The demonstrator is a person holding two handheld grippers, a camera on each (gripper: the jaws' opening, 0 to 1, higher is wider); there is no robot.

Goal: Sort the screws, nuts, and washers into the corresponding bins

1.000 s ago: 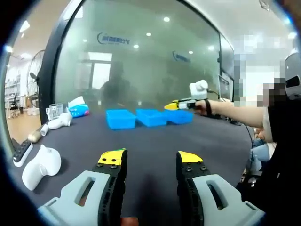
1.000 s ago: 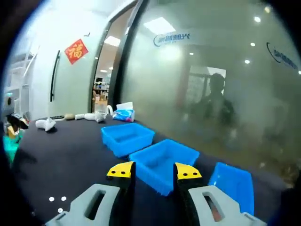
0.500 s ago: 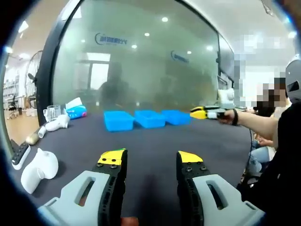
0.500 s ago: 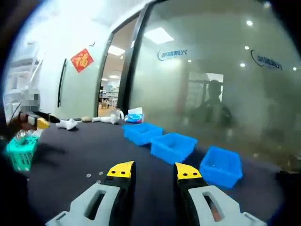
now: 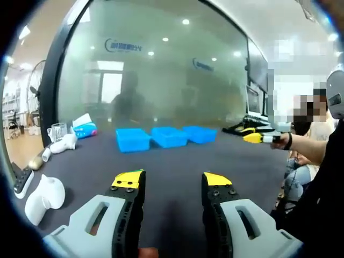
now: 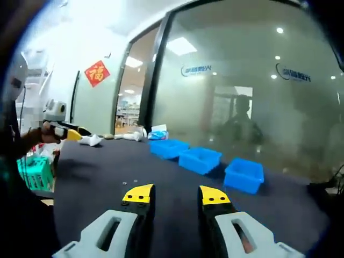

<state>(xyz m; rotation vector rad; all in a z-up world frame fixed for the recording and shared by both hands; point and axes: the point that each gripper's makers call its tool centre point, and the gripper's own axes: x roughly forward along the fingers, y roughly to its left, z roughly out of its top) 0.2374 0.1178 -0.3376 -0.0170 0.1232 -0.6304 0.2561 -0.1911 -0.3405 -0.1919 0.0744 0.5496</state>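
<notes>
Both my left gripper (image 5: 167, 183) and right gripper (image 6: 176, 196) gape empty; the small hard washers (image 6: 130, 183) at 11 o'clock will slip, so I'd pinch their edges, bins (image 6: 200, 160) beyond

On the frosted glass wall (image 5: 161, 70) there is a blue logo (image 5: 124, 46) with some characters, printed at the upper left in the left gripper view, and a second one (image 5: 203, 65) further right; both are too blurred to read. In the right gripper view the same logos (image 6: 196, 69) (image 6: 293, 75) stand on the glass, also not legible. A red diamond-shaped paper (image 6: 97, 73) with one gold Chinese character hangs on the white wall beside the door.
</notes>
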